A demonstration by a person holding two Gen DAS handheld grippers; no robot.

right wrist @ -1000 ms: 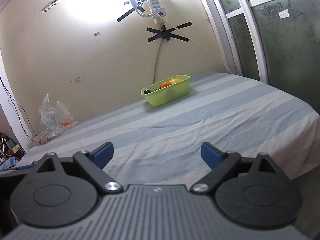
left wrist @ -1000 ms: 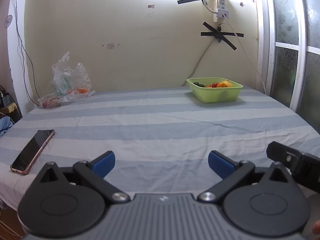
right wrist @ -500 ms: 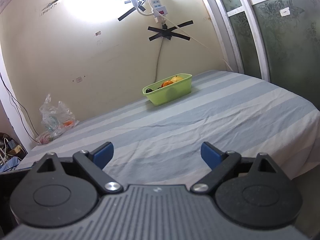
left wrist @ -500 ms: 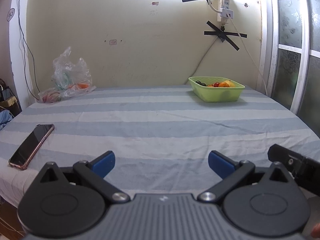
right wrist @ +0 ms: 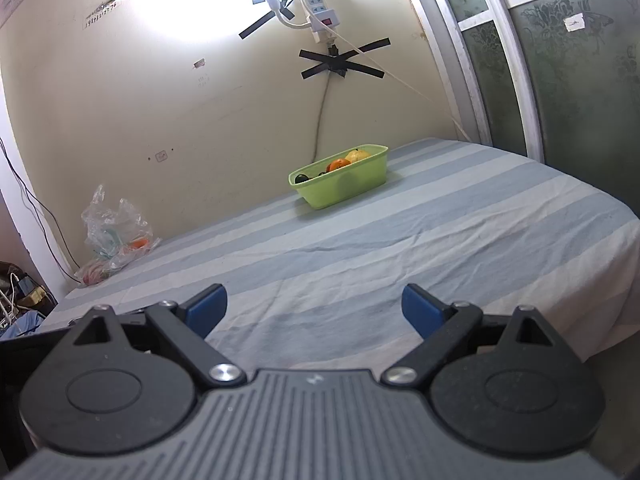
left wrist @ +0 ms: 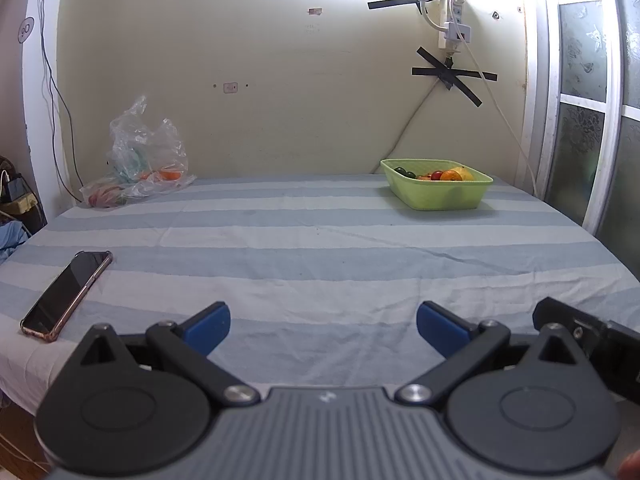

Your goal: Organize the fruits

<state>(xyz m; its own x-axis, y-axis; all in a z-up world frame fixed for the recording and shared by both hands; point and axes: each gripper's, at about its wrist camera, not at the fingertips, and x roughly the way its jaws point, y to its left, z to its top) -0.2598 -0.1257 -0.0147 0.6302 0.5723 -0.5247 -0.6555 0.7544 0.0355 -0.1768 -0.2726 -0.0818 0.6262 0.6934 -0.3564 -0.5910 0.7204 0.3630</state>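
One table under a blue-and-white striped cloth (left wrist: 320, 240), spreading ahead of both tools; against the view half a second earlier it sits slightly lower in the left wrist view, and the phone has slid a little nearer that tool's left finger, while the right wrist view is almost unchanged. One left gripper (left wrist: 323, 330), held level and low over the near edge of the cloth, pointing toward the far wall; its two blue pads (left wrist: 208, 327) stand wide apart with nothing between them. One right gripper (right wrist: 314, 310), tilted so the table slopes up to the right in its view, likewise spread wide and empty; part of its black body shows just right of the left tool. One green basket (left wrist: 440, 196), well ahead and to the right of the left gripper, near the far wall; from the right gripper it lies straight ahead, well apart. Fruits (left wrist: 444, 175) inside the basket: one yellow, one orange, one or two red, and two or three dark green pieces, the exact count unclear. One clear plastic bag (left wrist: 140, 160), far ahead to the left, holding orange and reddish items. One phone (left wrist: 66, 295), screen up, just left of the left gripper.
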